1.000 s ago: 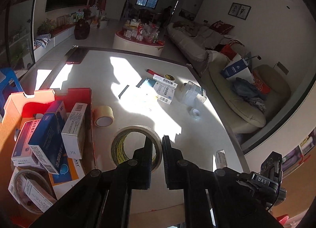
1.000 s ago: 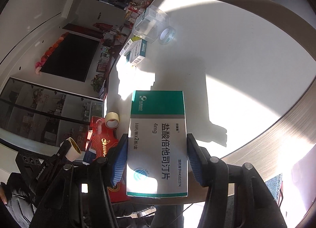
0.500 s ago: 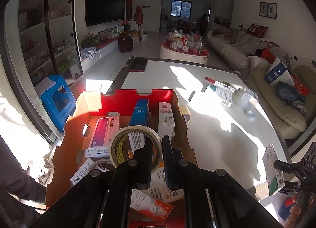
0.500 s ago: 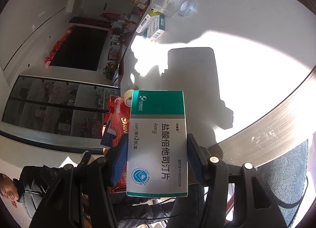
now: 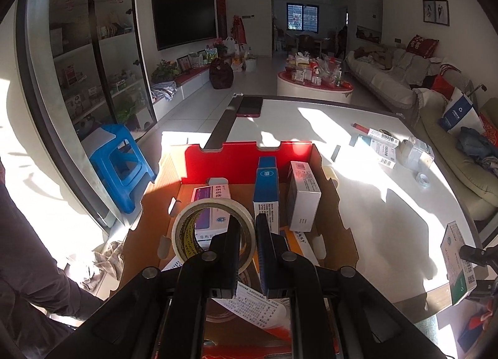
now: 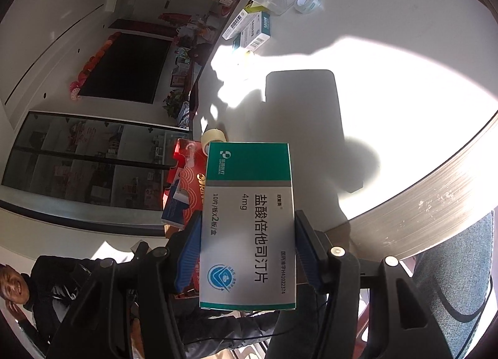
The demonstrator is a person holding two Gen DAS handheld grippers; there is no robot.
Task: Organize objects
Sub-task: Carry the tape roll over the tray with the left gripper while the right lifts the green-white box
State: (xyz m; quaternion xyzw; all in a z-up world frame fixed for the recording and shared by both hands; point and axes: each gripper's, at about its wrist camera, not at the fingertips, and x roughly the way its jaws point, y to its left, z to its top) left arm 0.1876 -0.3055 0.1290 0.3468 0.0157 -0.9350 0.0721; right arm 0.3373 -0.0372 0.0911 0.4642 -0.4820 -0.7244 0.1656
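Since a second ago I've swung the left gripper off the table and over the cardboard box, carrying the tape roll with it; the right gripper has barely shifted. The left jaws are pinched narrow on the roll's wall, one finger inside the ring. The right jaws are clamped wide on the green-and-white medicine carton, held off the table's near edge.

My worry: the roll hangs above upright cartons, a blue box at twelve o'clock and a white box at one. If I let go here it may land on edge, tip them or roll. I can't quite judge its height above the contents.

The white table is sun-streaked with hard shadows. More boxes lie at two o'clock beside a clear container; a small tape roll sits just outside the box wall. Beyond are a television, a sofa and a blue stool.
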